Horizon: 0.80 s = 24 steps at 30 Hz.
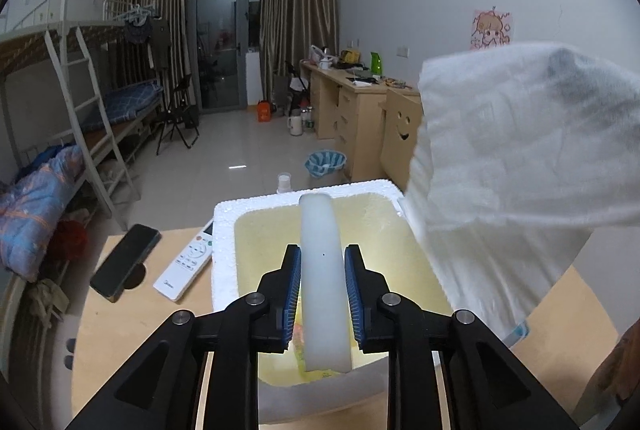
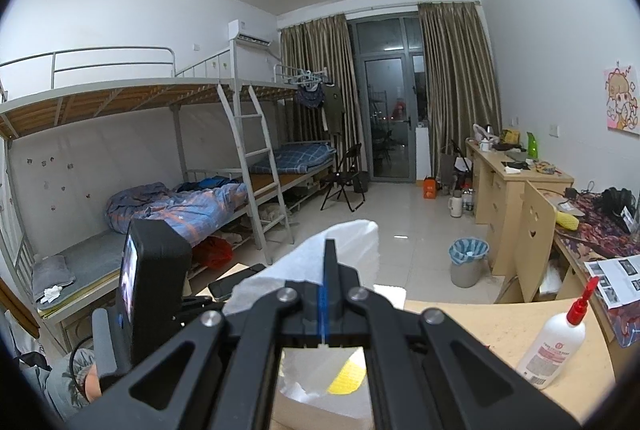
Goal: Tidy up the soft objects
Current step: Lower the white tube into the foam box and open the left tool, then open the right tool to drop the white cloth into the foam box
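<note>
A white soft foam strip lies lengthwise between the blue pads of my left gripper, which touch its two sides. Strip and gripper hover over a white styrofoam box with a yellowish inside. A white cloth hangs above the box's right edge. It is pinched in my right gripper, whose jaws are shut on a fold of the cloth. In the right wrist view the cloth drapes down under the gripper, hiding most of the box.
A black phone and a white remote lie on the wooden table left of the box. A white bottle with a red nozzle stands at the right. Beyond are bunk beds, desks and a bin.
</note>
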### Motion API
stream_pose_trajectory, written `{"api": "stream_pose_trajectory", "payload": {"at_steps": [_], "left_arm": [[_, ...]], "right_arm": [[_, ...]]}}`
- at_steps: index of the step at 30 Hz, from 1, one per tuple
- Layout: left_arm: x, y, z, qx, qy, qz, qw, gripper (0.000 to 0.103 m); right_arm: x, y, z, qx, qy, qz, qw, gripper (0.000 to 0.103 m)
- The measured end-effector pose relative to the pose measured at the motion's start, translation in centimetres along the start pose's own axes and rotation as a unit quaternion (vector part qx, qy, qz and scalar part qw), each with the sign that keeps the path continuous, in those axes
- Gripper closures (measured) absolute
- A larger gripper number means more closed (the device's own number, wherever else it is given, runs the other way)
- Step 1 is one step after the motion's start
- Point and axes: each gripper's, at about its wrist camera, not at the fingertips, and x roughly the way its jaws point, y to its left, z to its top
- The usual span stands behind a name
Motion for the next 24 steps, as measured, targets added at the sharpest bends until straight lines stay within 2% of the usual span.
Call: {"api": "stream_pose_trajectory", "payload": {"at_steps": [1,2,3,4,6,7,15,24], "left_arm": [[0.0,0.0,0.0,0.003,0.000,0.004,1.0000,0.076],[0.1,0.0,-0.1,0.004,0.001,0.006,1.0000,0.067],[0.0,-0.1,-0.1,0.004,0.001,0.007,1.0000,0.053],[-0.1,0.0,-0.1,0.003,-0.002,0.007,1.0000,0.045],[-0.6,0.2,-0.2,0.003,-0.017,0.016,0.9997,0.021],[-0.8,0.2,-0.2,0.006,-0.023,0.024,0.9994,0.018],[-3.9,2.1,-0.5,-0.007,-0.050,0.065,0.9966,0.015],[-6.5,3.7,-1.8,-0.022,-0.067,0.086,0.9938,0.014]], "right_arm": [[0.0,0.0,0.0,0.000,0.000,-0.001,1.000,0.102],[0.1,0.1,0.2,0.000,0.000,-0.002,1.000,0.102],[0.1,0.0,0.2,0.000,0.000,-0.002,1.000,0.102],[0.1,0.0,0.2,0.000,0.000,-0.002,1.000,0.102],[0.2,0.0,0.3,0.000,0.001,-0.001,1.000,0.102],[0.2,0.1,0.4,-0.002,0.002,-0.001,1.000,0.102],[0.6,0.5,0.5,-0.003,0.004,0.007,1.000,0.102],[2.2,1.0,0.0,-0.004,0.018,0.022,1.000,0.102]]}}
